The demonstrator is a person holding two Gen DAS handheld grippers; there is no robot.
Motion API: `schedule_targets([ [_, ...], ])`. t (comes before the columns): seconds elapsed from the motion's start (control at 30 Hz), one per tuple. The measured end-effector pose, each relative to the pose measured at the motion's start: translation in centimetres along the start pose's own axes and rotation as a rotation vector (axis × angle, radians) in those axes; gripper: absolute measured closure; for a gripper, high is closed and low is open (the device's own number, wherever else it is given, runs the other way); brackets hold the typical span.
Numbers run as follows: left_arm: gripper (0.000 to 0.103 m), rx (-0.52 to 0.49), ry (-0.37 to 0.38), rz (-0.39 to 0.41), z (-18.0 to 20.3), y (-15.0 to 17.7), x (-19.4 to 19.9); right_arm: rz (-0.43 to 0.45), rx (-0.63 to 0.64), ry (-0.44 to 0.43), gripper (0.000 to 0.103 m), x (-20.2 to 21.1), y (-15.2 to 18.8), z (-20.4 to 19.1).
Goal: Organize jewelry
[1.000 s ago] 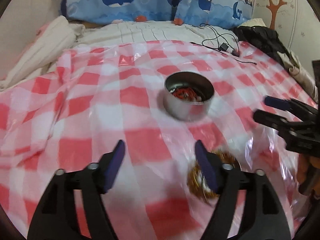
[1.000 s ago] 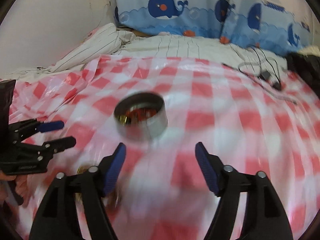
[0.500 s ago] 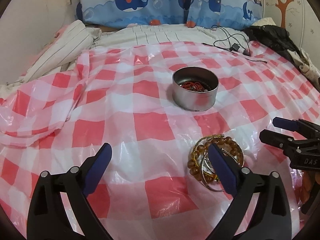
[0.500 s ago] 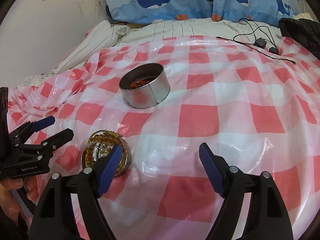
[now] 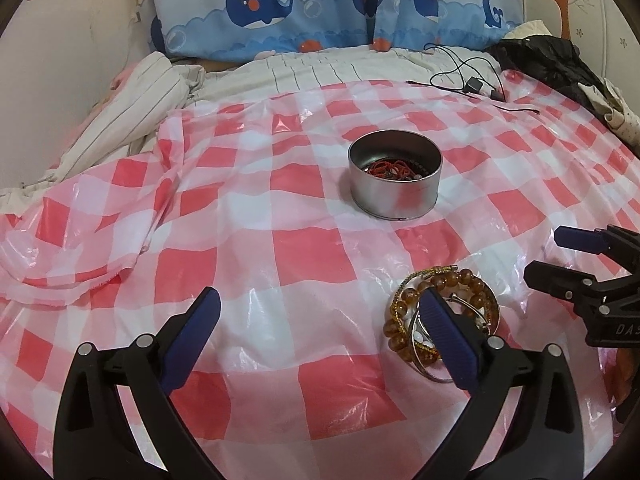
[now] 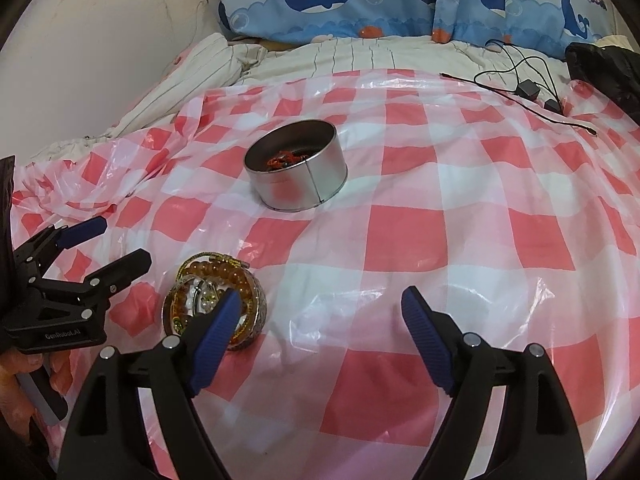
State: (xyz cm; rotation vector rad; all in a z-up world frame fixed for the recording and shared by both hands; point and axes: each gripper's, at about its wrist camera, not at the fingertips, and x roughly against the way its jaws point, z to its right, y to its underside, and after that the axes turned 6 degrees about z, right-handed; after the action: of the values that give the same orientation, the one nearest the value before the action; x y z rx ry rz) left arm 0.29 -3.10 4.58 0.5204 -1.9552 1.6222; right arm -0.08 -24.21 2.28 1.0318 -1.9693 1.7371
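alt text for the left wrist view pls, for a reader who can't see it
An open left hand-held gripper hovers over a red-checked plastic sheet, its right finger overlapping a pile of bracelets. A round metal tin holding red jewelry sits beyond; the right hand-held gripper enters from the right.

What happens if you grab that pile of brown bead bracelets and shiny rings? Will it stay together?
Probably not. The pile of brown bead bracelets and shiny metal bangles looks like separate loose loops, so grabbing one likely leaves others behind. The beaded ones would probably droop; the bangles look stiff and smooth, and may slip.
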Motion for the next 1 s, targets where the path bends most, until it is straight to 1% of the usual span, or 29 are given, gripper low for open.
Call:
schedule_targets([
  [0.2, 0.008, -0.008, 0.007, -0.008, 0.0, 0.0, -0.1, 0.003, -0.001, 0.002, 0.024, 0.0, 0.0, 0.0],
  [0.3, 0.008, -0.021, 0.041, -0.017, -0.2, 0.1, -0.2, 0.009, -0.005, 0.009, 0.024, 0.1, 0.0, 0.2],
  [0.37, 0.008, -0.034, 0.088, -0.024, -0.3, 0.3, -0.3, 0.011, -0.012, 0.014, 0.023, 0.2, -0.1, 0.4],
  [0.43, 0.008, -0.049, 0.110, -0.030, -0.1, 0.4, -0.4, 0.009, -0.017, 0.019, 0.023, 0.2, -0.2, 0.6],
  [0.53, 0.008, -0.080, 0.131, -0.036, 0.7, 0.7, -0.6, 0.002, -0.020, 0.019, 0.023, 0.2, -0.2, 0.8],
  [0.73, 0.008, -0.142, 0.198, -0.020, 2.9, 1.1, -0.4, -0.006, -0.023, 0.023, 0.023, 0.2, -0.2, 1.0],
  [0.8, 0.012, -0.131, 0.215, -0.022, 3.1, 1.1, -0.5, -0.006, -0.029, 0.023, 0.023, 0.2, -0.3, 1.1],
  [0.93, 0.029, -0.101, 0.220, -0.027, 2.8, 1.1, -0.8, -0.005, -0.031, 0.023, 0.023, 0.2, -0.3, 1.1],
  [0.97, 0.032, -0.095, 0.221, -0.031, 2.7, 1.1, -0.9, -0.007, -0.031, 0.022, 0.023, 0.1, -0.3, 1.2],
  [1.0, 0.033, -0.091, 0.221, -0.036, 2.6, 1.1, -0.9, -0.008, -0.031, 0.022, 0.023, 0.1, -0.3, 1.2],
])
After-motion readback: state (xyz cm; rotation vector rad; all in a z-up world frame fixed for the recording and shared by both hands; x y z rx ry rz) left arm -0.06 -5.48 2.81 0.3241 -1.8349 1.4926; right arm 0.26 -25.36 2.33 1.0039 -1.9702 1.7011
